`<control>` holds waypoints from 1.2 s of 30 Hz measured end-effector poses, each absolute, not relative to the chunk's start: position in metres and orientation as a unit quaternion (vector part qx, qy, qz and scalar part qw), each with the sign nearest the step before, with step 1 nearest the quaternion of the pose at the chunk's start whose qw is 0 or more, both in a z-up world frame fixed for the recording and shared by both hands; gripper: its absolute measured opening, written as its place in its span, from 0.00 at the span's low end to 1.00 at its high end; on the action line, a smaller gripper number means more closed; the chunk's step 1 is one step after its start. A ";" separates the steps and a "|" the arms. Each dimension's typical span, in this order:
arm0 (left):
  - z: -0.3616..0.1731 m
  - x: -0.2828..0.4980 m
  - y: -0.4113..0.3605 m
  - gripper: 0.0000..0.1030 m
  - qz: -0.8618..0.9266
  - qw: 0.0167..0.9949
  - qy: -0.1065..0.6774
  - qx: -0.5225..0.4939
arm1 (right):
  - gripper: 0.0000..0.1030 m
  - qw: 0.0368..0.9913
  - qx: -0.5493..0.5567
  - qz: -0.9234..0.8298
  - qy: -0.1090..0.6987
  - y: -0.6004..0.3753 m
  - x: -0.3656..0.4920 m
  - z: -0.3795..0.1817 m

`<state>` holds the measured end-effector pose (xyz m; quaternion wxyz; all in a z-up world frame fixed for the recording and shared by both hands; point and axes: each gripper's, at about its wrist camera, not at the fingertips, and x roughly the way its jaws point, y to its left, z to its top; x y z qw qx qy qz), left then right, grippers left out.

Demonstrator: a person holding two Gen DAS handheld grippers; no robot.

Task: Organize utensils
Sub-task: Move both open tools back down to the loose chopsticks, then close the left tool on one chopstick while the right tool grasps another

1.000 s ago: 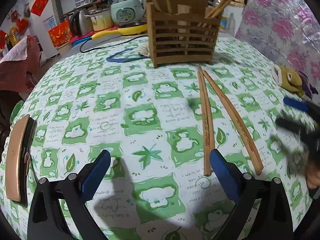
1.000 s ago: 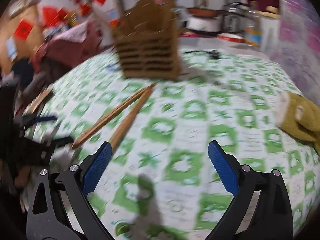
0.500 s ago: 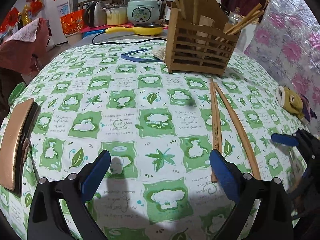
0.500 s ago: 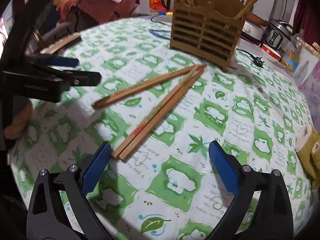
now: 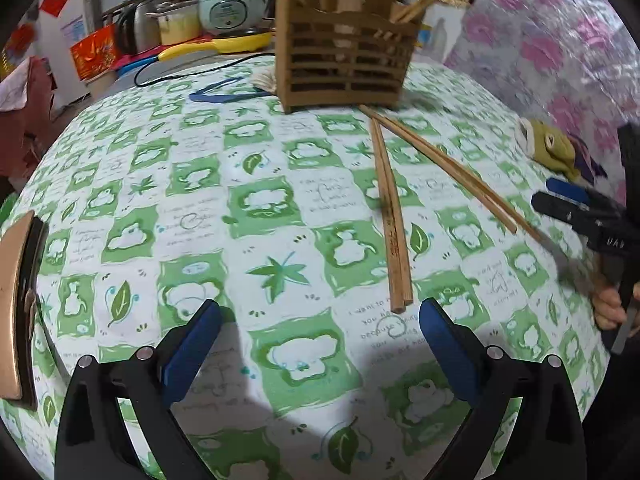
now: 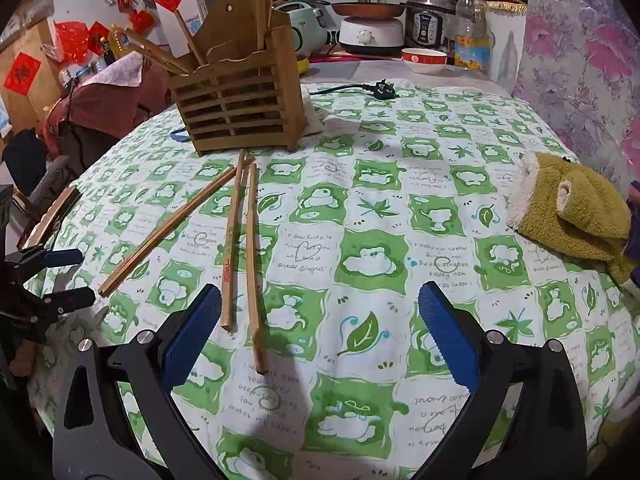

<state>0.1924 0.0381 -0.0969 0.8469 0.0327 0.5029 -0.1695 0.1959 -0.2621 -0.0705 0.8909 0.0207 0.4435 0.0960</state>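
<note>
4 chopsticks [image 6: 234, 240] loose, 1 holder [image 6: 240, 108].

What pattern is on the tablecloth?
The tablecloth has a green-and-white check with bears, leaves and small writing; it shows clearest in the right wrist view.

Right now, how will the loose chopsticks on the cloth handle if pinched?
Chopsticks look stiff, thin, probably light. Lying flat on the cloth, they leave little to grip. The squarish butt ends suggest they'd slide more than roll, and some lie touching in pairs.
</note>
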 end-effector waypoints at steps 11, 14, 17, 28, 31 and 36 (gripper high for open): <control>-0.101 0.201 0.047 0.95 -0.082 0.858 0.502 0.068 | 0.93 0.886 0.052 0.093 0.451 -0.272 0.198 -0.072; -0.099 0.204 0.059 0.94 -0.069 0.861 0.502 0.038 | 0.93 0.888 0.050 0.092 0.448 -0.271 0.198 -0.072; -0.093 0.198 0.049 0.94 -0.094 0.868 0.483 0.060 | 0.93 0.891 0.041 0.093 0.443 -0.269 0.197 -0.071; -0.097 0.204 0.030 0.53 -0.149 0.859 0.485 0.061 | 0.91 0.897 0.025 0.096 0.432 -0.263 0.194 -0.067; -0.096 0.207 0.030 0.20 -0.159 0.861 0.482 0.045 | 0.82 0.897 0.026 0.098 0.431 -0.263 0.194 -0.066; -0.091 0.204 0.041 0.05 -0.160 0.867 0.473 0.011 | 0.55 0.891 0.026 0.113 0.439 -0.260 0.194 -0.069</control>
